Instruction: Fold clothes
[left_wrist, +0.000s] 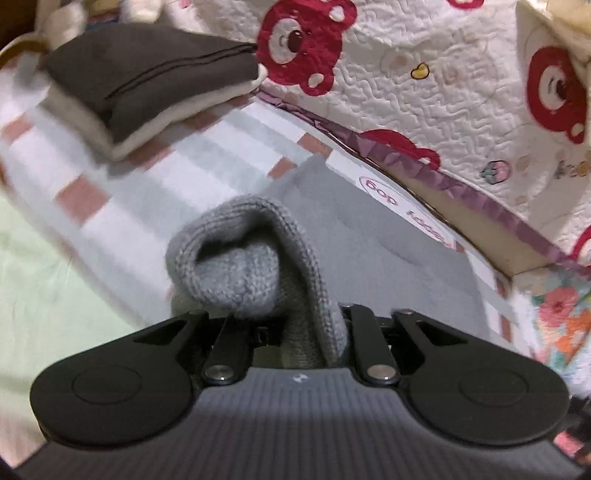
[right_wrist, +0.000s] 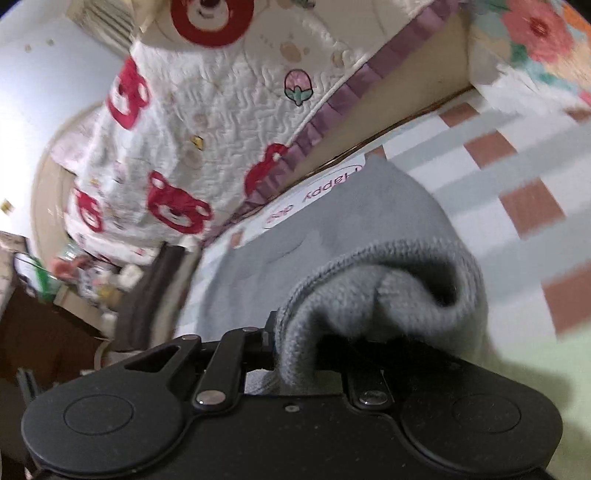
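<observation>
The knit garment (left_wrist: 388, 240) lies on the bed (left_wrist: 155, 177), folded stack (left_wrist: 147, 74) beyond.

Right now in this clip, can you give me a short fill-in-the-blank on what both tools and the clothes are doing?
1. Each tool, left tool and right tool, is clamped on a ____ knit garment.
2. The folded pile has a dark brown piece lying on a ____ one.
3. The quilt is printed with red ____.

Missing words: grey; cream; bears
</observation>
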